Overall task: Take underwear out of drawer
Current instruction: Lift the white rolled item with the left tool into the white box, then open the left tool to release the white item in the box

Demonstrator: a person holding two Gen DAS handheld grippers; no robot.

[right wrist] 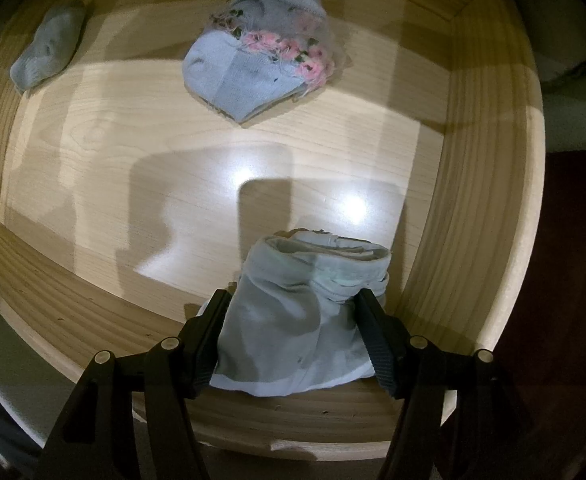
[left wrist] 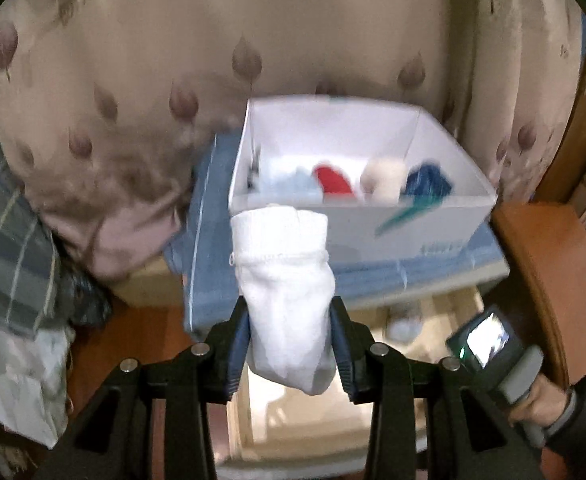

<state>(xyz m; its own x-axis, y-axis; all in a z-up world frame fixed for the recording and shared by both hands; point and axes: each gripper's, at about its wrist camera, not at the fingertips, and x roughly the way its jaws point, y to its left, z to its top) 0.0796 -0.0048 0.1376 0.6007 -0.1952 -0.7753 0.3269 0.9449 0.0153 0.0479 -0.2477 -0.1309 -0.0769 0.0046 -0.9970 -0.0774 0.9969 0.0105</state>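
The left gripper (left wrist: 289, 354) is clenched on a folded white garment (left wrist: 283, 280), its pads pressing both sides, the piece held up in the air. Only the left view shows what lies beyond it: a white box (left wrist: 433, 224) on a blue-covered surface (left wrist: 209, 240), holding rolled pieces in pale blue, red (left wrist: 333, 179), cream (left wrist: 385, 178) and dark blue (left wrist: 427, 180). A patterned curtain (left wrist: 133, 80) hangs behind. At that view's lower right a hand (left wrist: 541, 404) grips the other tool's handle above the open drawer.

The right gripper (right wrist: 295, 340) points down into the wooden drawer (right wrist: 477, 200) and grasps a rolled pale-green piece of underwear (right wrist: 301, 312) near the drawer's right wall; whether it rests on the floor I cannot tell. Only this view shows the drawer's inside: farther off lie a pale-blue piece with pink flowers (right wrist: 253, 60) and, at the far left corner, a small grey piece (right wrist: 49, 48), well apart
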